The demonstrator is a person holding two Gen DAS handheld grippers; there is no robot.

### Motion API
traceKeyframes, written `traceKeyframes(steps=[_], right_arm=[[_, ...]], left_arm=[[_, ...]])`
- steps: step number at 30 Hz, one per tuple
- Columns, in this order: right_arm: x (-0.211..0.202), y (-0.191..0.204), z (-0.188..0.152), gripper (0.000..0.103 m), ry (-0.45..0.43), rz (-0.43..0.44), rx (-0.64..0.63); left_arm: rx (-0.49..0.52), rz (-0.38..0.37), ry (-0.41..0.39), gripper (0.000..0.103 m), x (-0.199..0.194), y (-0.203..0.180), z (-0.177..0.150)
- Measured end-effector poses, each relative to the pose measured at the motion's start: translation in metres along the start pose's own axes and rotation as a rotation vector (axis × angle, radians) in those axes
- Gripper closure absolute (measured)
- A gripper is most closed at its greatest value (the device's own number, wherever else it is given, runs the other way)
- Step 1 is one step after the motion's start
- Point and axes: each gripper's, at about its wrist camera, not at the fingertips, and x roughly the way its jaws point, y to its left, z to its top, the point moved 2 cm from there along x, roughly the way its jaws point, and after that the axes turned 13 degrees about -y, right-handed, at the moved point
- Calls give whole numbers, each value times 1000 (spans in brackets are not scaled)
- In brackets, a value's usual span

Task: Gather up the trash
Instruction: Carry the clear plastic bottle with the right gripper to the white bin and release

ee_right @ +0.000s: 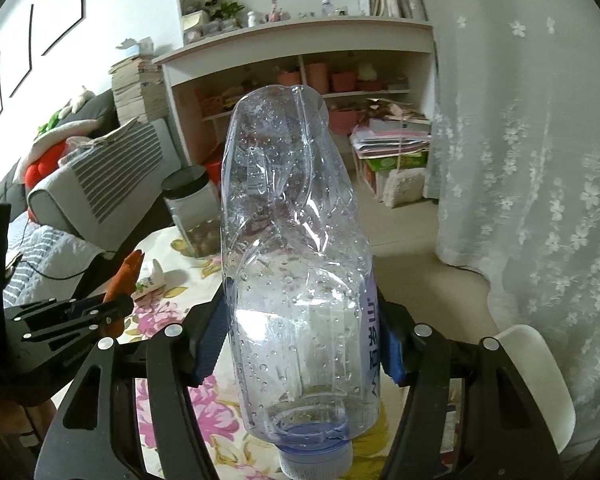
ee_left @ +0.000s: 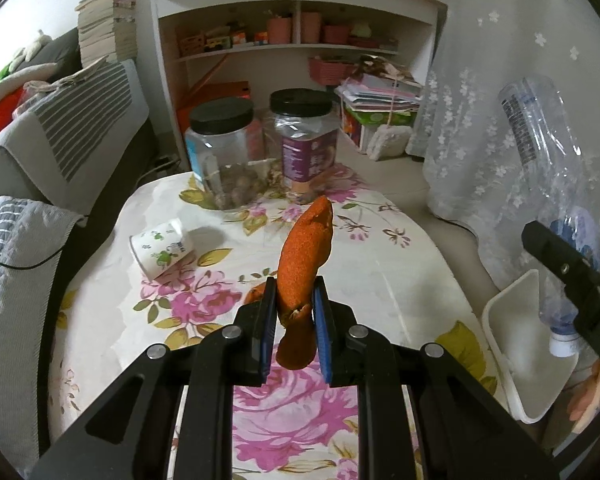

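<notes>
left tool (ee_left: 294, 300) clamps limp orange peel (ee_left: 306, 248) | right tool (ee_right: 300, 344) grips light, crushed bottle (ee_right: 296, 240) mid-body, slippery wet | both carried

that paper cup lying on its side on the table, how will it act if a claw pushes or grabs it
The paper cup probably rolls in a curve when nudged, since it lies on its side and tapers. It looks thin-walled and empty, so likely very light and apt to skid on the floral tablecloth. A firm squeeze would probably crush it.
</notes>
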Motion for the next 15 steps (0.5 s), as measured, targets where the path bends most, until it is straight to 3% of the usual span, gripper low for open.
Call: traceKeyframes(steps=[15], right_arm=[[-28, -52, 4, 43, -33, -101, 44]], left_arm=[[75, -66, -11, 85, -5, -51, -7]])
